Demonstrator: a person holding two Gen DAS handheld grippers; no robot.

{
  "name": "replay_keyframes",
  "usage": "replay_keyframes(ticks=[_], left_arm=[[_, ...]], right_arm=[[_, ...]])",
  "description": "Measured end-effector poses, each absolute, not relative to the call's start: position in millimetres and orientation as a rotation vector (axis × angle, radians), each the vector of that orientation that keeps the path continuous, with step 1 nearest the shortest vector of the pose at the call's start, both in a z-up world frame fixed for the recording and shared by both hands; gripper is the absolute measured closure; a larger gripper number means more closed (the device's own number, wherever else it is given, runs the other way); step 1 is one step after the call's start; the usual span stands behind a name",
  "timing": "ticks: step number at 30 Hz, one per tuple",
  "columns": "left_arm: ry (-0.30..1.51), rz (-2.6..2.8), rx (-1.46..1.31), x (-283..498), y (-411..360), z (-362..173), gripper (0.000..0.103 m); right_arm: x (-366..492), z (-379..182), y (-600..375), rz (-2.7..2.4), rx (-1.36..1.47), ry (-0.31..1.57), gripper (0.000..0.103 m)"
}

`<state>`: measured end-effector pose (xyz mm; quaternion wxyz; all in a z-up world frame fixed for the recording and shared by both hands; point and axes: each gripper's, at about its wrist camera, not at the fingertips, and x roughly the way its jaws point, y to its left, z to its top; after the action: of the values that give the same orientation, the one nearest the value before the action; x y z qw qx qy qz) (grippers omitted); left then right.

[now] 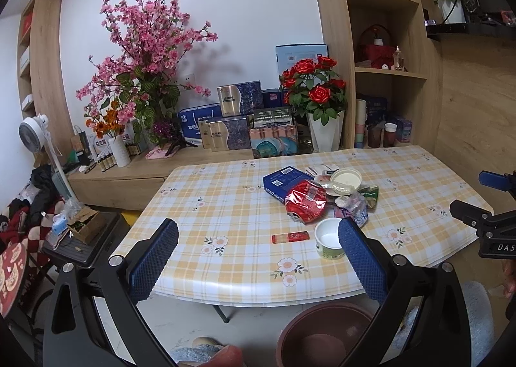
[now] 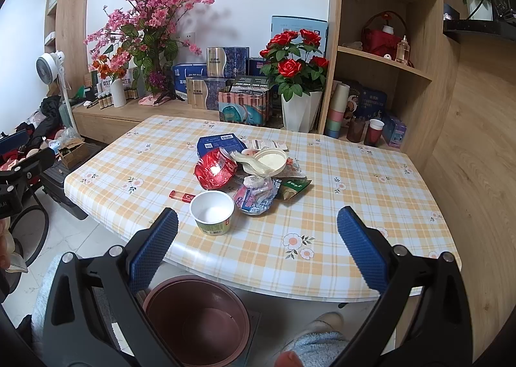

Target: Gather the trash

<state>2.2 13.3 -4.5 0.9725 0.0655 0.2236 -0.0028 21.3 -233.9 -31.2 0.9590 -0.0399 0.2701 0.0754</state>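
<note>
Basically nothing collected yet, both tools empty and hanging back from the near edge.

Left wrist view: left gripper has its fingers wide apart, holding nothing. Trash pile sits mid-surface: blue box, crumpled red wrapper leaning on it, white lid on top of the heap, clear crinkled plastic and green packet at the right side. White paper cup stands upright, apart from the pile, nearest the edge; small red flat packet lies just beside it. Brown bin on the floor below the near edge, looks empty. Risks: cup is light, so an off-centre pinch could tip it or squash the rim; the flat packet lies flush, so fingers may slide over it or push it off the edge.

Right wrist view: right gripper also has fingers spread apart, empty. Cup sits ahead, toward the left finger; whitish residue inside, probably dried, can't tell. Pile is loose and overlapping, so grabbing one piece likely drags neighbours and scatters them. Bin sits partly under the surface edge, so a drop released too early could land on the floor. Left tool shows at the frame's left side; both reaching for the cup would collide.
</note>
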Motion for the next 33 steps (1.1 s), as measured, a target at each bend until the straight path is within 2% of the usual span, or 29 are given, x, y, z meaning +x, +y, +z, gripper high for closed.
replay_keyframes(ticks=[6, 11, 14, 20, 33], left_arm=[[0.473, -0.087, -0.008, 10, 23, -10, 0.006], [0.43, -0.063, 0.052, 17, 14, -24, 0.006], [0.55, -0.092, 0.107, 36, 0, -43, 0.006], [0.576, -0.152, 0.113, 54, -13, -77, 0.006], [0.745, -0.255, 0.158, 156, -78, -156, 0.006]], right_arm=[[24, -42, -242, 0.153, -0.045, 0.546, 0.006], [36, -69, -267, 0.141, 0.105, 0.56, 0.006], [44, -84, -276, 0.102, 0.133, 0.573, 0.005], [62, -126, -302, 0.099, 0.24, 0.641, 0.005], [101, -185, -320, 0.021, 0.211, 0.713, 0.006]])
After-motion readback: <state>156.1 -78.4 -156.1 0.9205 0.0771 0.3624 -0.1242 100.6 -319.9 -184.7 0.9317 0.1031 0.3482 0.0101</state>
